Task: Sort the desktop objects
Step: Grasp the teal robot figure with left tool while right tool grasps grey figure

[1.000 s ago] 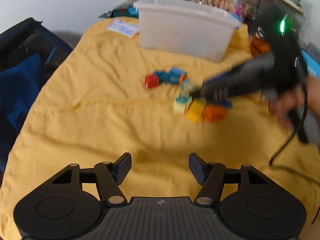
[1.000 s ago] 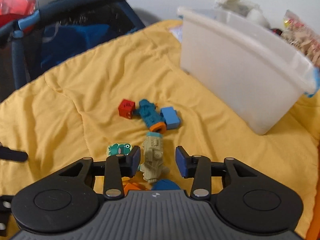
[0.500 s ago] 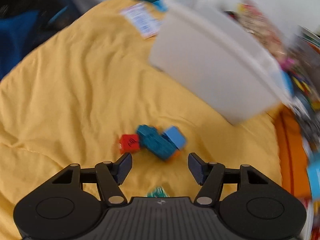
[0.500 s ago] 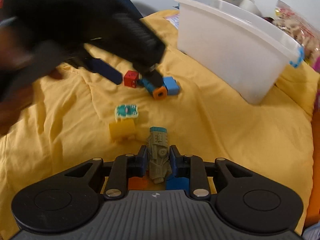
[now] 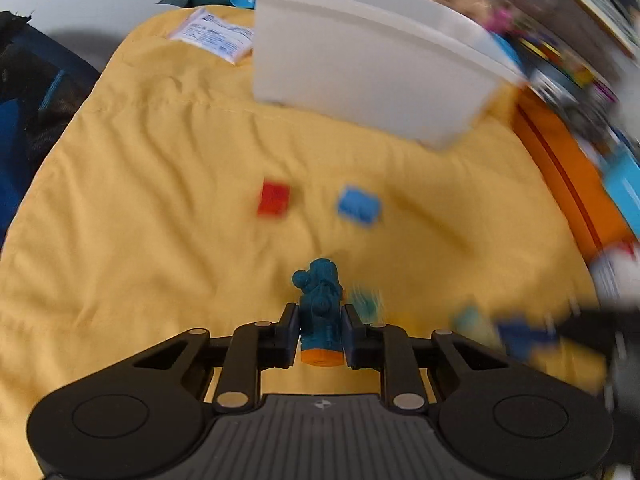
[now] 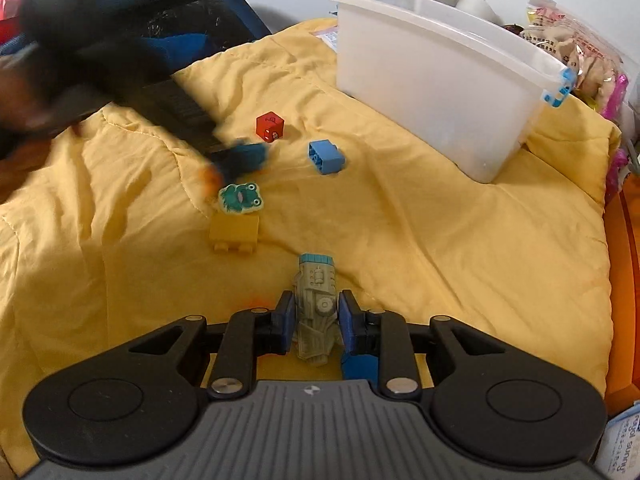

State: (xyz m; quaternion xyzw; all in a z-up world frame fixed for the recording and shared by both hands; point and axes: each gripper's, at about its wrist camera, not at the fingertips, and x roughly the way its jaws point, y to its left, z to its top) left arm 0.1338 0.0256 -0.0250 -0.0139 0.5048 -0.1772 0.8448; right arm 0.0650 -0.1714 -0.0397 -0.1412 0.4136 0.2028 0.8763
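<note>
Holding one toy in each gripper. Left gripper [image 5: 320, 330] is clamped on the teal toy [image 5: 320, 312], orange end toward the palm; right gripper [image 6: 316, 326] is clamped on the grey-green toy [image 6: 316, 312], blue cap forward. Both grips sit mid-body and look square, so I judge them good for a carry.

Left wrist view is blurred, so I can't tell how far the teal toy is off the yellow cloth [image 6: 440, 240].

Next as I read it: take both to the white bin [image 6: 440, 92] at the far side of the cloth. Clear the rim before letting go, drop one at a time so my hands don't collide, and don't squeeze harder.

On the cloth: red cube [image 6: 270, 126], blue brick [image 6: 326, 156], frog tile [image 6: 240, 199], yellow brick [image 6: 234, 232].
</note>
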